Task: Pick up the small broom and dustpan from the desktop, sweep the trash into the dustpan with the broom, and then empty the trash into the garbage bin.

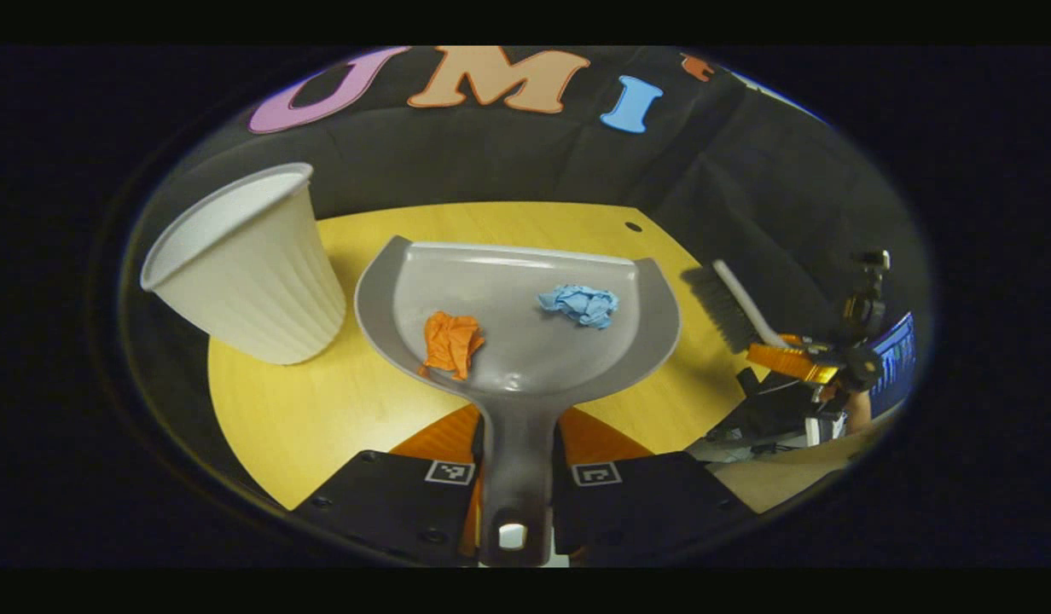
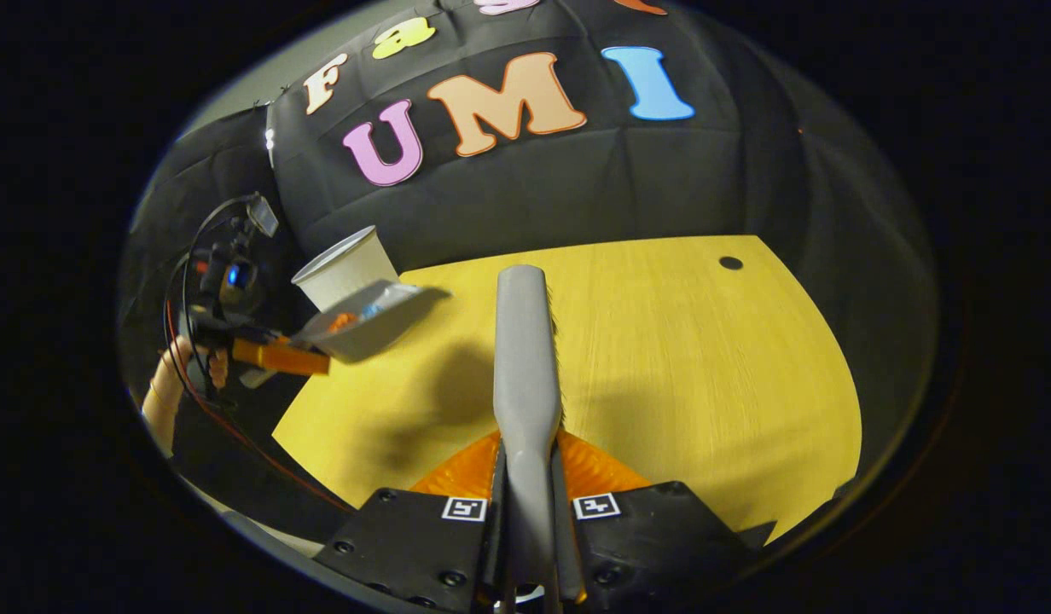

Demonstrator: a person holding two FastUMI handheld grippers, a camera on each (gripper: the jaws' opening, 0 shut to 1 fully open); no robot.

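**Yellow tabletop, trash already in the pan**

The yellow tabletop (image 1: 321,409) sits against black cloth. The left tool (image 1: 515,477) clamps the dustpan (image 1: 525,341) handle; orange wad (image 1: 451,341) and blue wad (image 1: 579,304) lie inside, light and liable to spill if tilted. The bin (image 1: 248,264) stands far left. The right tool (image 2: 527,503) grips the stiff broom (image 2: 524,358).

A recording booth — black cloth wall (image 2: 577,188) draped behind a small yellow wooden worktop (image 2: 705,358) — not a home.

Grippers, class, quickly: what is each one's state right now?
Left gripper: closed on the dustpan handle.
Right gripper: closed on the broom handle.
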